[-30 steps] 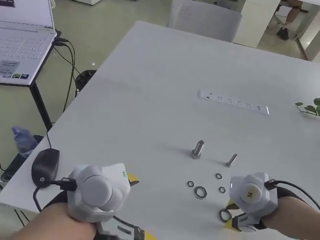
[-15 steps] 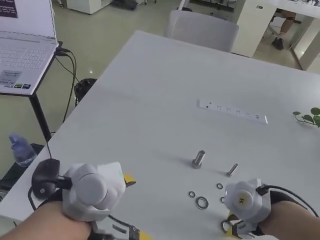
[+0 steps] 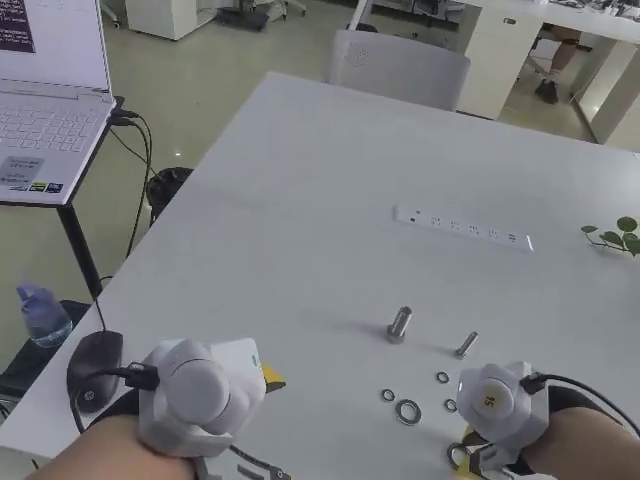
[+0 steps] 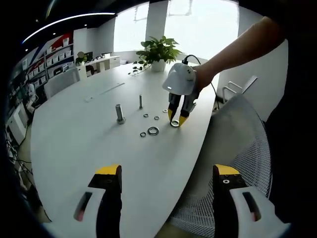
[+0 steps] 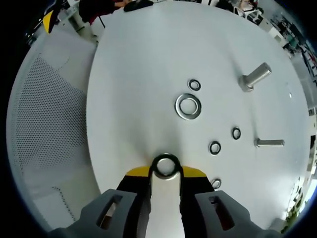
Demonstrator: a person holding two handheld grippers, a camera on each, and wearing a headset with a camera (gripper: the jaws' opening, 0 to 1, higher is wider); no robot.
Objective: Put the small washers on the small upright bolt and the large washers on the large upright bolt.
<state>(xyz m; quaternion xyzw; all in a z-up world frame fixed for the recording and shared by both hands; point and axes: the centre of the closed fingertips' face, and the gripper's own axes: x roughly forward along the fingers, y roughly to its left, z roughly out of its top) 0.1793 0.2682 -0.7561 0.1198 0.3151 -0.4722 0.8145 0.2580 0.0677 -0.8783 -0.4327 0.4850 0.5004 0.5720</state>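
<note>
1. The large silver metal washer (image 5: 166,165) nearest the person lies by the near edge of the white surface (image 3: 300,200), between the jaw tips of the right gripper (image 5: 166,172). The jaws are drawn in close on its rim and seem to pinch it. I cannot tell whether it has left the surface.
2. Just beyond it lie a second large silver washer (image 5: 188,106) and four small silver washers (image 5: 214,147), all loose. Further out stand the large upright steel bolt (image 5: 255,77) and, beside it, the small upright steel bolt (image 5: 270,143). Neither has a washer on it that I can see.
3. The step in hand, as I judge it, is the pickup of the first large washer, with all the sorting yet to do.
4. The next move calls for lifting the washer clear and carrying it over the loose ones to the large bolt. Its hole must then be levelled above the bolt's tip before letting go. A thin flat ring could slip from the jaws.
5. The left gripper (image 4: 167,171) hangs off the near edge with its jaws wide apart, holding nothing.
6. Compared with a second ago, the whole head view has shifted, which is the camera's doing. Bolts and washers keep their layout, and the pinched washer sits as it did beside its larger neighbour.
</note>
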